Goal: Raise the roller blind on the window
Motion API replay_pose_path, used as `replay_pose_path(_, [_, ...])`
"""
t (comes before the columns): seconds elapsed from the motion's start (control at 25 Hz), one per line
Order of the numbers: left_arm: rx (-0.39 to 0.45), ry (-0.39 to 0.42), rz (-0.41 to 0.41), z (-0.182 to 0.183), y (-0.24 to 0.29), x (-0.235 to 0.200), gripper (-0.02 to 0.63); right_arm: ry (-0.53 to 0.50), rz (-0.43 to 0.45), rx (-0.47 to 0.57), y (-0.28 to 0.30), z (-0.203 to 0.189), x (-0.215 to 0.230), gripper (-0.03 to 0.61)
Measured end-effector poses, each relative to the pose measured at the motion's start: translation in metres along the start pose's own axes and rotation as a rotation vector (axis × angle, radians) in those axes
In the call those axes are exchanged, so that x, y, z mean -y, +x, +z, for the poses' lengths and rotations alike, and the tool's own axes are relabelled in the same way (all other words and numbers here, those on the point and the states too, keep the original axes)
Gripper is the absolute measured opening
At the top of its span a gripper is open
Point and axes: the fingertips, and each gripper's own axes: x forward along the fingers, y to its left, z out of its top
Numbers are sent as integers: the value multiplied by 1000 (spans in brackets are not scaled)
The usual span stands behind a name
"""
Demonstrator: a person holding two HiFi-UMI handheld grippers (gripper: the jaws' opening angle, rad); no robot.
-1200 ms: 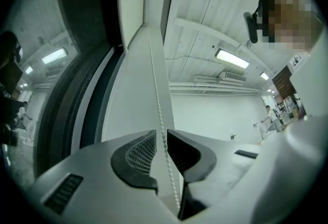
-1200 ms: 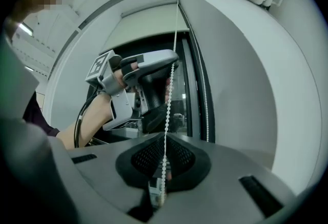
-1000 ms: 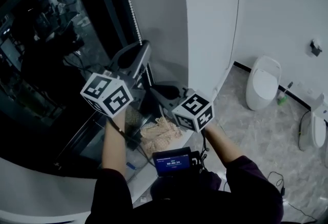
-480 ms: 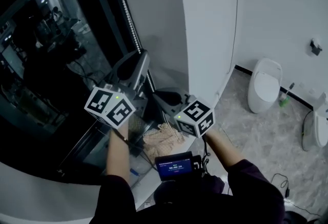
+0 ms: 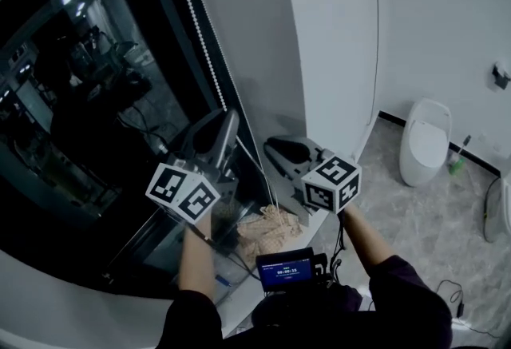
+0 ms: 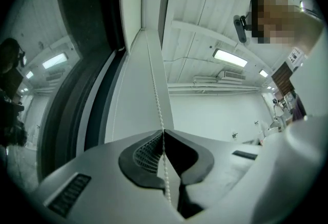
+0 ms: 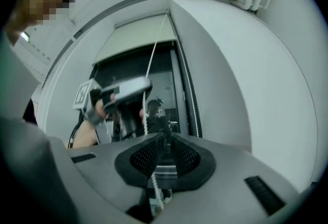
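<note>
Step in hand: hand-over-hand pull on the bead chain [image 6: 155, 89], partway through a change of grip.

- My left claw [image 6: 164, 133] is clamped on the chain. The chain runs taut from its tips up along the white frame.
- My right claw [image 7: 166, 138] is on the same strand, below the left. Its jaws have just been opening and a slit shows between the pads. The chain hangs through the slit and looks unpinched.
- Blind [image 7: 137, 33]: a pale panel high at the top of the window [image 5: 104, 124], with dark glass bare beneath. I judge it well raised. How much travel is left, I can't tell.
- The other strand [image 7: 190, 96] lies against the frame by the wall, untouched.

Next move, as I read it: the right claw clears the chain, goes above the left on this same strand, closes and takes the load. The left must not let go until then, or the blind may slip back. Catching the other strand by mistake would likely drive the blind down.
</note>
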Motion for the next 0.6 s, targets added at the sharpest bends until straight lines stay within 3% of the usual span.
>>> replay_pose_path(0.24, [-74, -74, -7, -70, -8, 2, 11, -40, 8, 106, -8, 56, 9, 38])
replay_pose_path(0.48, [-114, -81, -14, -94, -11, 11, 11, -127, 100, 181, 14, 134, -26, 94])
replay_pose_path(0.6, [-122, -93, -25, -100, -10, 22, 11, -182, 95, 201, 25, 166, -34, 94])
